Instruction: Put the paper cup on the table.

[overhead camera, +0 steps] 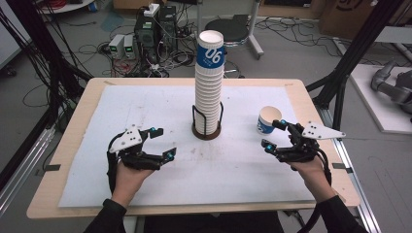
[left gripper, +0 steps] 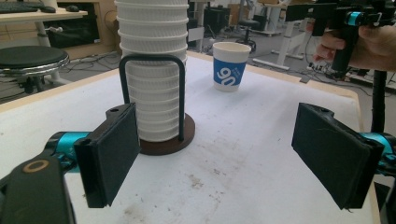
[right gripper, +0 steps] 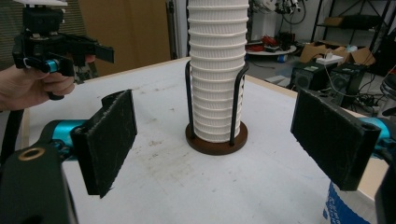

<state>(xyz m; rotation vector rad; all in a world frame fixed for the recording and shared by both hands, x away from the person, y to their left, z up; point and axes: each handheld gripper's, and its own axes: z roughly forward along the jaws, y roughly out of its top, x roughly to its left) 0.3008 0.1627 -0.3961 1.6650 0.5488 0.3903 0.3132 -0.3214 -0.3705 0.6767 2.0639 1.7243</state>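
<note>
- Two black hand-held grippers show in the high view: left gripper (overhead camera: 162, 142) and right gripper (overhead camera: 273, 133), both spread wide, empty; single white-and-blue paper cup (overhead camera: 268, 119) stands just beside the right one.
- Left gripper view: cup right of the tall white cup stack (left gripper: 154, 70).
- Right gripper view: wide jaws frame the stack's black wire holder (right gripper: 216, 138).

I count one tall stack of paper cups (overhead camera: 209, 82), too tightly nested for me to number the cups in it, sitting in one wire cup holder (overhead camera: 206, 127) with a round brown base. One single paper cup (overhead camera: 268, 120) stands apart from the stack on the white mat (overhead camera: 145, 107), of which there is one, on one table (overhead camera: 77, 126). Two hand-held grippers are over it: my left gripper (overhead camera: 160, 143) and my right gripper (overhead camera: 272, 134), each with two black jaws standing apart
</note>
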